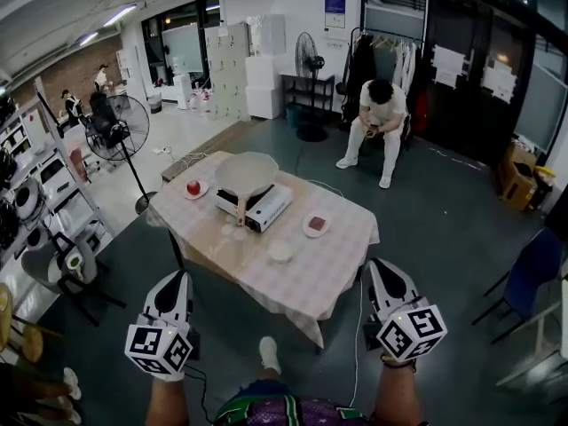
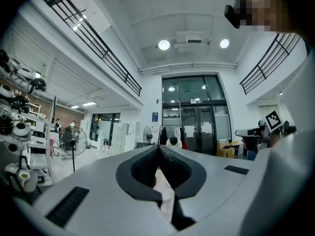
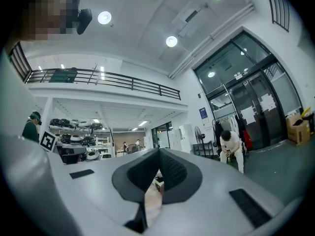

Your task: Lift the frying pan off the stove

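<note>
Both grippers are pressed together with nothing between their jaws. The left gripper (image 1: 177, 278) and right gripper (image 1: 378, 266) are held low by the person's body, well short of the table (image 1: 342, 257). The pan (image 1: 246, 173) sits on the stove (image 1: 269, 208) mid-table, untouched. Its handle (image 1: 240, 209) points towards the person, likely so it can be gripped head-on.

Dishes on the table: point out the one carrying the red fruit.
The left plate, beside the stove, carries a round red fruit. The right plate holds something flat and dull pink; the near dish looks empty.
</note>
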A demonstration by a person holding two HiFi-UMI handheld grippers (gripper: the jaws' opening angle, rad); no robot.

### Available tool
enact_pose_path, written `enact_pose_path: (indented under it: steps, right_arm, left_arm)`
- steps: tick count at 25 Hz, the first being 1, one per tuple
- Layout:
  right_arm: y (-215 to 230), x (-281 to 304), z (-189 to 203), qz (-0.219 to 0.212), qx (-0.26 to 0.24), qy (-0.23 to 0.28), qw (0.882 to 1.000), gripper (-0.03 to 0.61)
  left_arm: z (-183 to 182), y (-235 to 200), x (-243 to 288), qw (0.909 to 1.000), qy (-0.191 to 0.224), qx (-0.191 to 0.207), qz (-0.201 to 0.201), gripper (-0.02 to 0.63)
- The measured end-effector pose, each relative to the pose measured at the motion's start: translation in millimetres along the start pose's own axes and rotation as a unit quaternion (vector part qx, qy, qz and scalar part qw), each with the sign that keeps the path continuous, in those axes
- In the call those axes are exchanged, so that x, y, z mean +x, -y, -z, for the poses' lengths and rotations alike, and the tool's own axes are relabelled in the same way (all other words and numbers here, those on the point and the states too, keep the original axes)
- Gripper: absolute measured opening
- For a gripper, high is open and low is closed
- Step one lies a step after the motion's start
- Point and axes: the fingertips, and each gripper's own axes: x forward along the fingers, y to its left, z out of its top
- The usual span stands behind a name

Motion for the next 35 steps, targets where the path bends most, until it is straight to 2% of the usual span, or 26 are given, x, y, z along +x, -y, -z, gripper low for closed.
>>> enact_pose_path:
  steps: [4, 12, 14, 17, 19, 24, 25, 26, 29, 30, 32, 35]
  right_arm:
    - [17, 70, -15, 0.002, -0.016, 0.013, 1.000, 0.006]
    - [32, 242, -35, -0.022, -0.055, 0.004, 0.998, 0.006]
    - [36, 277, -34, -0.030, -0.059, -0.001, 0.998, 0.006]
    - [47, 311, -23, -0.039, -0.051, -0.013, 0.998, 0.006]
    - [60, 325, -17, -0.046, -0.040, -0.021, 0.998, 0.006]
    - [93, 341, -12, -0.079, -0.033, -0.043, 0.995, 0.006]
    - [98, 341, -15, -0.087, -0.036, -0.046, 0.995, 0.006]
    - [103, 341, -18, -0.094, -0.037, -0.047, 0.994, 0.006]
    - [118, 337, -17, -0.101, -0.027, -0.046, 0.993, 0.006]
    - [122, 336, -15, -0.102, -0.022, -0.046, 0.993, 0.006]
    - [127, 334, -8, -0.104, -0.013, -0.048, 0.993, 0.006]
    - [131, 333, 1, -0.110, -0.006, -0.052, 0.993, 0.006]
  left_arm:
    - [5, -32, 65, 0.9998, -0.008, -0.017, 0.001, 0.023]
    - [8, -119, 202, 0.9984, -0.018, -0.052, -0.012, 0.023]
    - [10, -135, 230, 0.9985, -0.020, -0.050, -0.013, 0.023]
    - [11, -154, 264, 0.9990, -0.026, -0.029, -0.022, 0.023]
    - [10, -158, 280, 0.9986, -0.028, -0.031, -0.032, 0.023]
    - [16, -138, 299, 0.9970, -0.038, -0.039, -0.055, 0.025]
    - [16, -130, 303, 0.9968, -0.041, -0.041, -0.054, 0.043]
    - [16, -120, 306, 0.9968, -0.045, -0.043, -0.049, 0.094]
    - [18, -96, 320, 0.9970, -0.057, -0.036, -0.037, 0.292]
    - [20, -91, 326, 0.9970, -0.061, -0.031, -0.037, 0.328]
    - [27, -83, 337, 0.9961, -0.077, -0.024, -0.036, 0.362]
    - [46, -74, 359, 0.9928, -0.113, -0.033, -0.021, 0.364]
